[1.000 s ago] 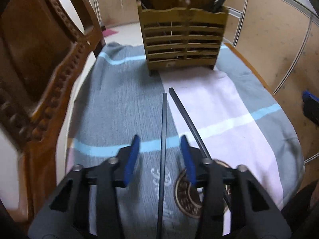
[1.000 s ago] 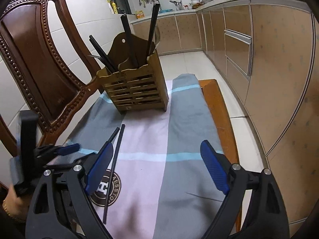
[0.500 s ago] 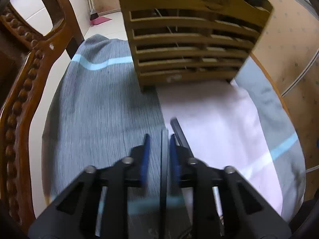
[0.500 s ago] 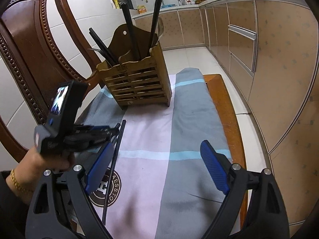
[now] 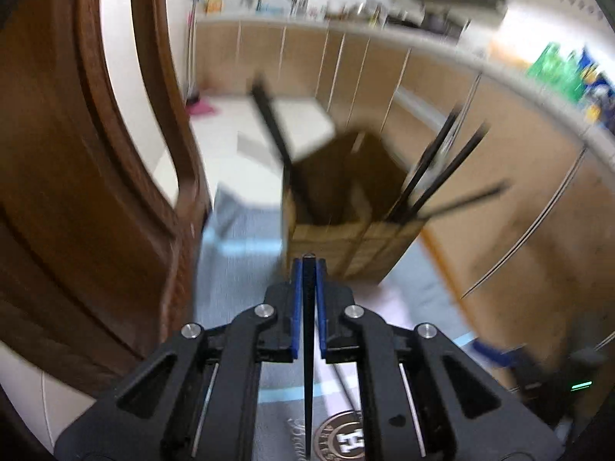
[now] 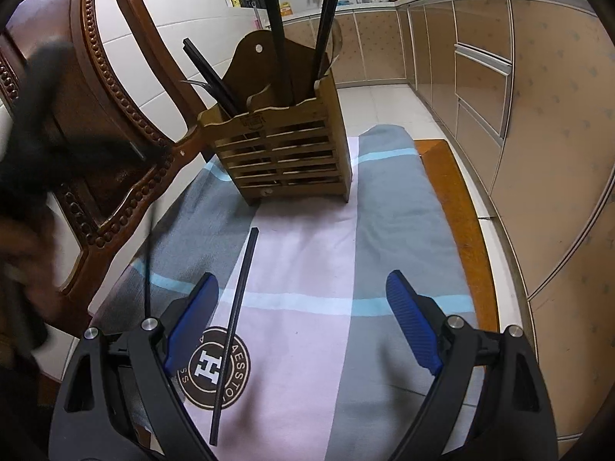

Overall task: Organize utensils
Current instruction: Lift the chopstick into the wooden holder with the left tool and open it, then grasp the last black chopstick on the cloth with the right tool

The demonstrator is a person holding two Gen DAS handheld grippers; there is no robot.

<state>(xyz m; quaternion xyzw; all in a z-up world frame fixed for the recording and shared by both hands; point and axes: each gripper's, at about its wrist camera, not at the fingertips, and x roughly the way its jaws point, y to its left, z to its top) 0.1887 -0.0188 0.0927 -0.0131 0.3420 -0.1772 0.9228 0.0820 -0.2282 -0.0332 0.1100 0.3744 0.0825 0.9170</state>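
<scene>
My left gripper (image 5: pixel 307 265) is shut on a thin black chopstick (image 5: pixel 308 365), held in the air above the cloth and pointing toward the slatted wooden utensil holder (image 5: pixel 346 238); this view is motion-blurred. In the right wrist view the same left gripper (image 6: pixel 57 146) is a dark blur at the left, with its chopstick (image 6: pixel 148 265) hanging down from it. A second black chopstick (image 6: pixel 234 330) lies on the cloth, just inside the left finger of my open right gripper (image 6: pixel 303 280), untouched. The utensil holder (image 6: pixel 284 153) has several black chopsticks standing in it.
A grey, pink and blue striped cloth (image 6: pixel 384 230) with a round logo covers the small wooden table (image 6: pixel 453 211). A carved wooden chair (image 6: pixel 96 115) stands close on the left. Kitchen cabinets (image 6: pixel 538 115) line the right side beyond the table edge.
My left gripper closed on one of the two chopsticks and lifted it off the cloth, rising above the holder's level. The other chopstick stays on the cloth. The right gripper has hardly moved.
</scene>
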